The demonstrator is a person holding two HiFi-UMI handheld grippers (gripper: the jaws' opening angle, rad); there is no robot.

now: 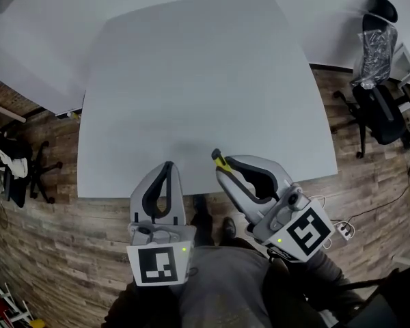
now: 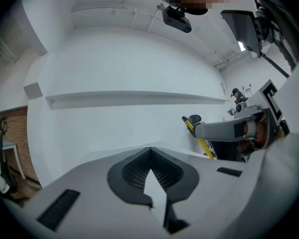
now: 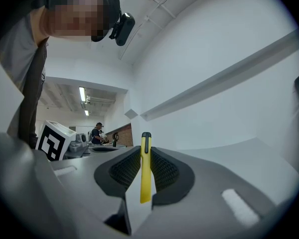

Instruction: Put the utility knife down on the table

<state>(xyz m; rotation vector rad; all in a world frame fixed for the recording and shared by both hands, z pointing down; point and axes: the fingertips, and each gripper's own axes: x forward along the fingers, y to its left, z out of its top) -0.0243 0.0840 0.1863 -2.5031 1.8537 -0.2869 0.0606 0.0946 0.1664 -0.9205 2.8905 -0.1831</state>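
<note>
In the head view, a white table [image 1: 191, 67] fills the middle of the frame over a wood-plank floor [image 1: 89, 238]. The left gripper [image 1: 167, 166] is held at the table's near edge, its jaws pressed together with nothing between them. Just to its right, the right gripper [image 1: 222, 169] points up and to the left. A yellow utility knife [image 1: 219, 159] with a dark end sticks out past its tips, over the near edge of the table. This view does not show whether the knife touches the tabletop. A black office chair [image 1: 376, 80] stands well off the far right corner of the table, and another chair [image 1: 24, 173] stands to the left. A white power strip [image 1: 342, 231] lies on the floor near the right gripper.

The left gripper view confirms that gripper's ribbed pads meet tip to tip and carry nothing. Beyond them are a white wall and ceiling. At the right of the frame, the other gripper holds the knife's yellow body at a slant.

In the right gripper view, the jaws are clamped on the knife. It stands upright between the ribbed pads with its black end topmost, clear of any surface. The left gripper's marker cube shows at the left.
</note>
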